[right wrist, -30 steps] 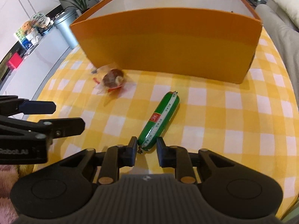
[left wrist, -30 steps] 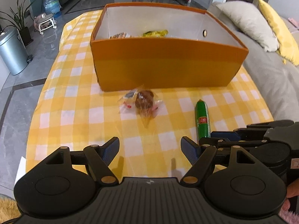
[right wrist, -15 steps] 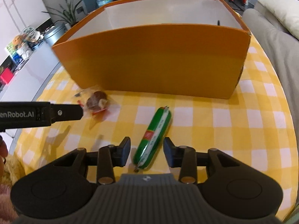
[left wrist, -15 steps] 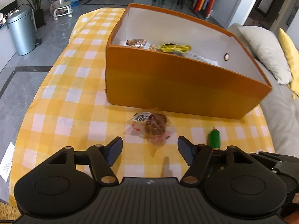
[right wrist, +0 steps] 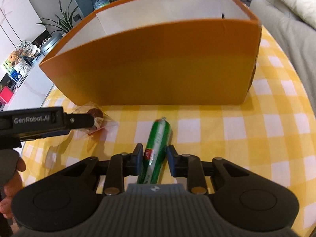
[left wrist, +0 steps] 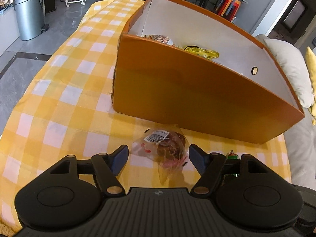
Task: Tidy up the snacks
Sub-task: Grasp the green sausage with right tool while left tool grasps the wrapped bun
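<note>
Gripping the green sausage stick [right wrist: 158,144] across its middle, my right gripper [right wrist: 153,153] has both pads pressed against the wrapper, one on each side, with the near end of the stick running back under the gripper body and the far, crimped end pointing toward the box. The stick lies on the yellow-and-white checked tablecloth [right wrist: 276,138].

My left gripper [left wrist: 158,156] stands wide, its blue-padded fingers [left wrist: 118,159] set to either side of the clear bag holding a brown pastry [left wrist: 167,146]; the pads do not touch the plastic. The bag rests on the cloth with a barcode label facing up, just in front of the box wall. In the right wrist view the left tool's dark finger crosses in front of that same bag.

Just beyond both snacks sits the orange box [left wrist: 197,98], open at the top, white inside. A brown-wrapped snack [left wrist: 158,38] and a yellow packet [left wrist: 203,52] show above its near rim.

Farther out, a grey sofa with a pale cushion [left wrist: 290,65] lies to the right of the table, and a metal bin [left wrist: 29,15] stands on the grey floor to the left.
</note>
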{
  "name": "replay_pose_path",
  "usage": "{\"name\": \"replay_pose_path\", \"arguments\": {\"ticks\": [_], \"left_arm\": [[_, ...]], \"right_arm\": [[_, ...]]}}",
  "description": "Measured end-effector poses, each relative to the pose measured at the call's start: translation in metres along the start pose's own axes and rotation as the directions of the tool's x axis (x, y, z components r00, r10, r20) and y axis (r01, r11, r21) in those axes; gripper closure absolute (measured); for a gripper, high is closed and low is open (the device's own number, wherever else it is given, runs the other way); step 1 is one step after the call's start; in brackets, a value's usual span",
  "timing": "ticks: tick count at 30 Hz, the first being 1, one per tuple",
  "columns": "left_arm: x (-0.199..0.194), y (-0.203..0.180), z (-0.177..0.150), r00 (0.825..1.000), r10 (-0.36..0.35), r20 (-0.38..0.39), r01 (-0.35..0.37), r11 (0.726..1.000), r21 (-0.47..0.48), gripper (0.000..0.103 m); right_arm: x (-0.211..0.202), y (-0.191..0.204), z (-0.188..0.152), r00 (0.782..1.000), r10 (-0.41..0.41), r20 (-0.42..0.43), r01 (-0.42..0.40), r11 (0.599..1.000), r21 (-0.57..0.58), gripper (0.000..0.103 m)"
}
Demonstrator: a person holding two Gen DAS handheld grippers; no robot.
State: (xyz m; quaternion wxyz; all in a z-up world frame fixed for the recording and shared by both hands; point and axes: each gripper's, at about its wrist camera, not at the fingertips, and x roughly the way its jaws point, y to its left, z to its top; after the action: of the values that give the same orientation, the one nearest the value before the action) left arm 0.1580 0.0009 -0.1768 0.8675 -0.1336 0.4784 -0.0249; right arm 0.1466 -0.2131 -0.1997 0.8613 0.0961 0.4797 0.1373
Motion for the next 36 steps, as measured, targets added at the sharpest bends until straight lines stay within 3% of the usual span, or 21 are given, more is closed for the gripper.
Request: {"name": "replay_pose_path", "arguments": {"ticks": [7, 9, 11, 17, 23, 36], "left_arm": [[0.007, -0.002, 0.001, 1.0, -0.021, -0.001, 0.021, 1.0, 0.007, 0.032], [0.008, -0.002, 0.0, 0.999, -0.036, 0.0, 0.036, 0.999, 0.014, 0.047], [0.01, -0.003, 0.0, 0.999, -0.04, 0.0, 0.04, 0.999, 0.019, 0.049], [0.01, -0.007, 0.0, 1.0, -0.03, -0.001, 0.03, 0.999, 0.033, 0.054], [0.01, -0.023, 0.0, 0.999, 0.036, -0.01, -0.035, 0.992, 0.125, 0.058], [-0.016, -0.036, -0.023, 0.996, 0.081, -0.031, -0.073, 0.978, 0.195, 0.059]], "right_arm": [[-0.001, 0.0, -0.001, 1.0, 0.002, 0.006, -0.002, 1.0, -0.01, 0.081], [0.0, 0.001, -0.001, 1.0, 0.002, 0.007, -0.002, 1.0, -0.015, 0.081], [0.0, 0.001, -0.001, 1.0, 0.003, 0.008, -0.002, 1.0, -0.015, 0.081], [-0.001, -0.001, -0.002, 1.0, 0.006, 0.01, -0.006, 1.0, -0.01, 0.081], [-0.001, 0.002, -0.002, 1.0, -0.004, 0.007, 0.004, 0.999, -0.035, 0.082], [-0.004, 0.005, -0.003, 0.999, -0.028, -0.031, 0.027, 0.998, -0.055, 0.084]]}}
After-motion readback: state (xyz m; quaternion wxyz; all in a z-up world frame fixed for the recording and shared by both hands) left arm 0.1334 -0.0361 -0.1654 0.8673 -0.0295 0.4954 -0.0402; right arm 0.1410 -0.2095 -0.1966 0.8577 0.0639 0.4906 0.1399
